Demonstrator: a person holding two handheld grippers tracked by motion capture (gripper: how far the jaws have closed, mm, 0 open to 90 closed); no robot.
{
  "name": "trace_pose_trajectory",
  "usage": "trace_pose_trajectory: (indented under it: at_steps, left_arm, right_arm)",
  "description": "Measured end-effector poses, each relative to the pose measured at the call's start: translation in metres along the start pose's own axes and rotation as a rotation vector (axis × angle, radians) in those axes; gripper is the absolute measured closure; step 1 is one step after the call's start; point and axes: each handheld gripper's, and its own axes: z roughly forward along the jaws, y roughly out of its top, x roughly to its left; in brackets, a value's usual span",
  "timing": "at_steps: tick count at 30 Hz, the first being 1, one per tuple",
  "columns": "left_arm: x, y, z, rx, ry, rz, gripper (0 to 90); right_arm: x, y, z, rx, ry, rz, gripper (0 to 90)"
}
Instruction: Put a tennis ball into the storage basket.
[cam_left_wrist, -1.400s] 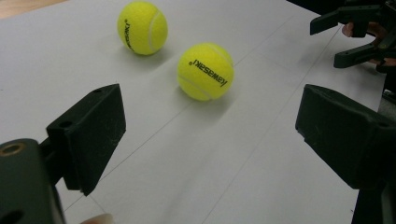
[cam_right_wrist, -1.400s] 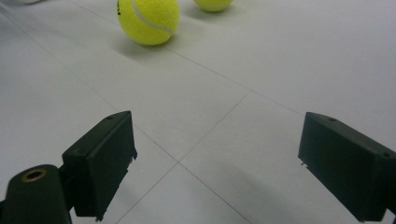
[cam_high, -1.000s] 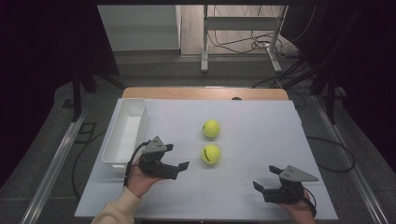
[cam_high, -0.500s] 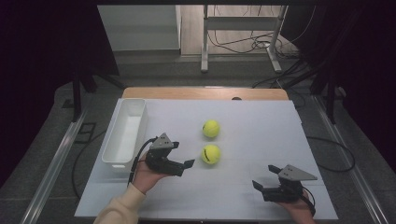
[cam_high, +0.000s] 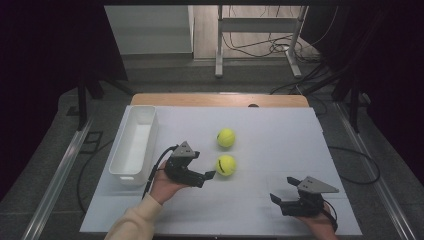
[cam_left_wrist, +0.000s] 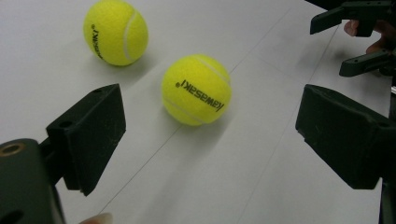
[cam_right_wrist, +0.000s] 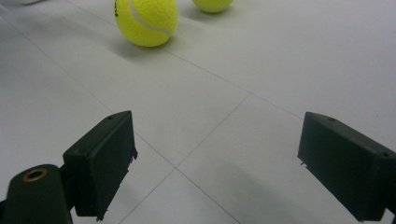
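While both balls lie loose on the desk (cam_high: 280, 145) beside the empty bin (cam_high: 134, 146), the left gripper (cam_high: 209, 175), jaws wide, nears the near ball (cam_high: 226, 165), nothing yet grasped.

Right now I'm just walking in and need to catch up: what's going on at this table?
A person holds a gripper in each hand. The left gripper, jaws open, is lined up on the near ball without touching it. A second ball lies just beyond, and a white bin sits at the table's left. The right gripper, also open, waits near the front edge, holding nothing.
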Motion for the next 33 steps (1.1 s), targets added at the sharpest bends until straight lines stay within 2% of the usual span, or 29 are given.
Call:
trace_pose_trajectory:
  at_steps: [21, 33]
  left_arm:
    - [0.003, 0.007, 0.027, 0.035, -0.033, -0.004, 9.4]
    - [0.007, 0.009, 0.042, 0.055, -0.038, -0.008, 9.4]
  right_arm:
    - [-0.001, -0.001, 0.001, 0.006, -0.005, -0.001, 11.5]
    - [-0.001, -0.001, 0.0, 0.005, -0.001, 0.001, 11.4]
